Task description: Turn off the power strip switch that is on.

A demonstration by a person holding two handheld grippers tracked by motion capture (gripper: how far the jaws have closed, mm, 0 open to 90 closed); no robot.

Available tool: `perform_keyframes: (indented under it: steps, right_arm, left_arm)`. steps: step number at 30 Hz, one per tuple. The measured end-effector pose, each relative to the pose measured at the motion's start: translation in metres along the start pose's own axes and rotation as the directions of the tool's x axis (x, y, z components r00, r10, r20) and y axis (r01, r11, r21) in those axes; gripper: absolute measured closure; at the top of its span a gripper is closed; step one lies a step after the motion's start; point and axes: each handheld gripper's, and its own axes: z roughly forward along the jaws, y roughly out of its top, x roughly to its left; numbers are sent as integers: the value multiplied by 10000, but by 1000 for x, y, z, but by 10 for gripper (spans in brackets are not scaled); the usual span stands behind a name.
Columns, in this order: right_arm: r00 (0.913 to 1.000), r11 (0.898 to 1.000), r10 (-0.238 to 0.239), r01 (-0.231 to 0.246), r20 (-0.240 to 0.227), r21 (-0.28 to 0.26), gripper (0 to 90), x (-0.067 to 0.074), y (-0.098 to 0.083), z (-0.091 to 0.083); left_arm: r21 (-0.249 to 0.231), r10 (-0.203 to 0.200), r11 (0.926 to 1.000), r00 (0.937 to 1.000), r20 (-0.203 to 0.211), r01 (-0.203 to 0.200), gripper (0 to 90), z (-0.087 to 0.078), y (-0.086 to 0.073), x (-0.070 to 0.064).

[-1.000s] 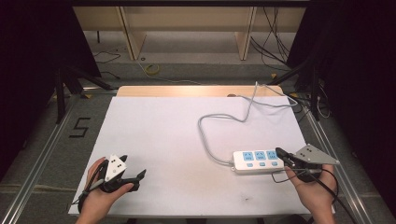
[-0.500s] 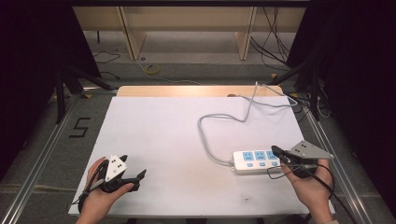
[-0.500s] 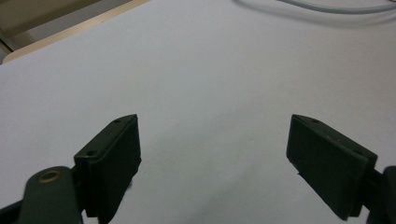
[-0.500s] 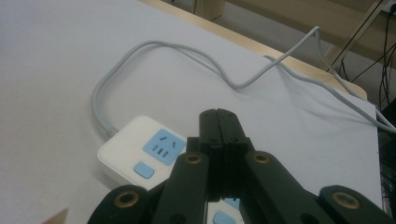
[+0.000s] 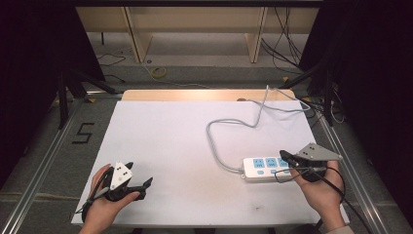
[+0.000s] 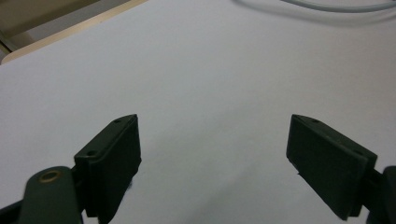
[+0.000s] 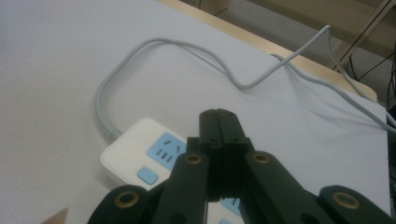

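Note:
A white power strip point(image 5: 265, 168) with blue sockets lies on the white table at the right; its grey cable point(image 5: 229, 122) loops away toward the back edge. My right gripper point(image 5: 284, 156) is shut with nothing between its jaws, and its tip hangs over the strip's right end. In the right gripper view the closed jaws point(image 7: 217, 122) cover part of the power strip point(image 7: 140, 156), whose blue switch and one socket show to the left. My left gripper point(image 5: 139, 184) rests open at the near left of the table. The left gripper's own view has the gripper point(image 6: 212, 149) spread wide over bare white surface.
The white table sheet point(image 5: 175, 141) has a wooden strip point(image 5: 195, 95) along its far edge. Beyond it stand shelf legs and loose cables on the floor. A "5" mark point(image 5: 83, 132) is on the floor at the left. Aluminium rails run along both table sides.
My right gripper has shifted slightly left and forward, so its tip now sits over the power strip's right end. The left gripper has stayed in place.

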Motion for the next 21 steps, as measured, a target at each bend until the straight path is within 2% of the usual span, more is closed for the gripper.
perform_keyframes:
  steps: [12,21]
  right_arm:
    - [9994,9993,65,-53,-337,376,900,4,4,11]
    - [9983,9973,-104,144,-570,715,900,8,9,20]
  left_arm:
    - [-28,19,10000,10000,41,-19,176,1,0,0]
    - [-17,40,10000,10000,43,-40,176,0,0,0]
